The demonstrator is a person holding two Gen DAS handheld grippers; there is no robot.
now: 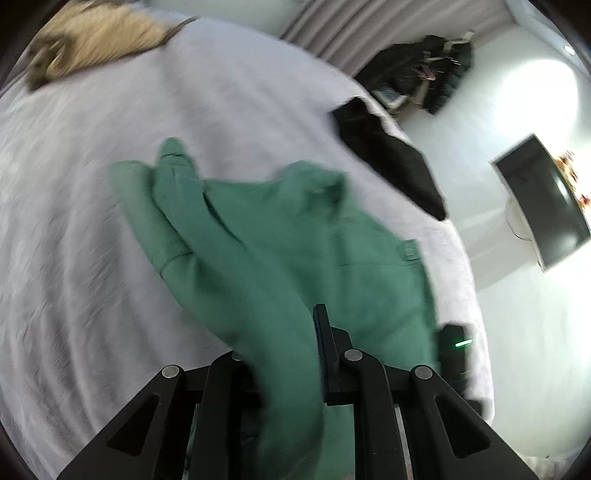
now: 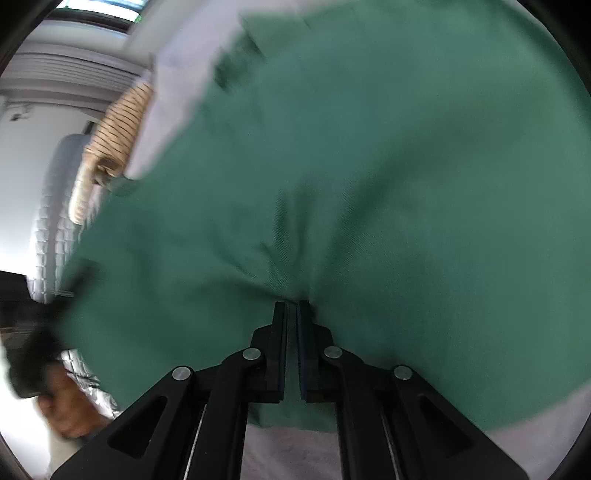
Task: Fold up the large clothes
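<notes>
Bedroom, white walls: pale grey curtain along the far side, dark flat screen mounted on the wall at right, dark clothing heaped on a chair beyond the bed.

Bed, white cover, wrinkled; takes up most of the left wrist view. Bears all garments listed below.

Green garment, large, heavy twill, with belt-loop or tab detail near its right edge. Partly spread on the cover, partly lifted; one long section runs from the middle of the bed down toward the camera and passes straight between the fingers of the left gripper. Fills nearly the whole right wrist view, gathered into radiating creases that converge on the fingertips of the right gripper.

Black garment, flat near the far right edge of the bed, well apart from the green one.

Tan striped garment, bunched at the far corner of the bed; also seen at left in the right wrist view.

Left gripper: only the right-hand finger shows clearly, the other buried under the cloth; fabric lies in the gap, clamped between them.

Right gripper: fingers nearly together, a thin slit between the pads, pinching a fold of the green cloth at the tips.

Both views motion-blurred.
</notes>
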